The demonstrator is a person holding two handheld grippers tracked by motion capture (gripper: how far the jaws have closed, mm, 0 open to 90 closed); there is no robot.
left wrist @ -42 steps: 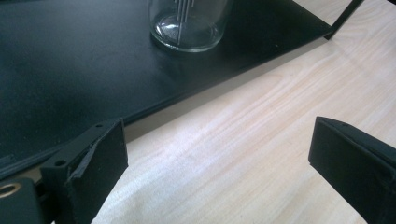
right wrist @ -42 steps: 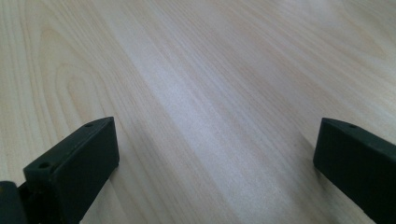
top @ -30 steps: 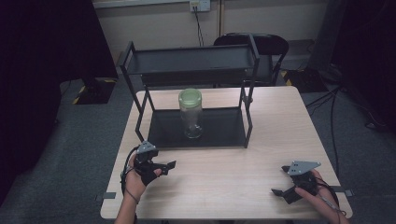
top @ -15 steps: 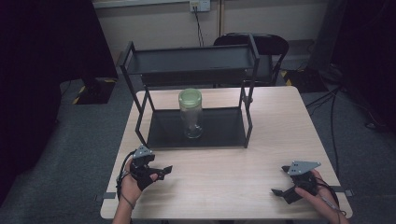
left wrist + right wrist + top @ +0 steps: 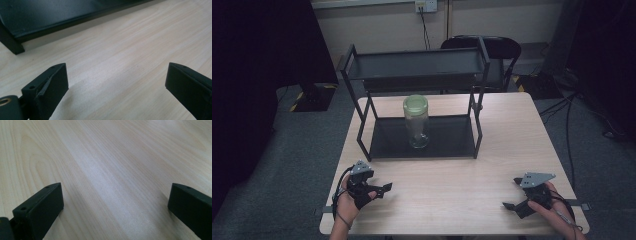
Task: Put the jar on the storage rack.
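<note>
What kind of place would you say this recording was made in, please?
Probably a lab or office workroom: a plain wooden table on grey carpet, a wall socket, and a black office chair behind a metal shelf rack.

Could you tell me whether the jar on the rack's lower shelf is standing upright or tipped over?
Upright. The jar stands on its base on the rack's lower shelf, green lid on top.

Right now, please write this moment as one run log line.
left tongs: open, empty, low over table | right tongs: open, empty | jar: upright, lower shelf, untouched
</note>
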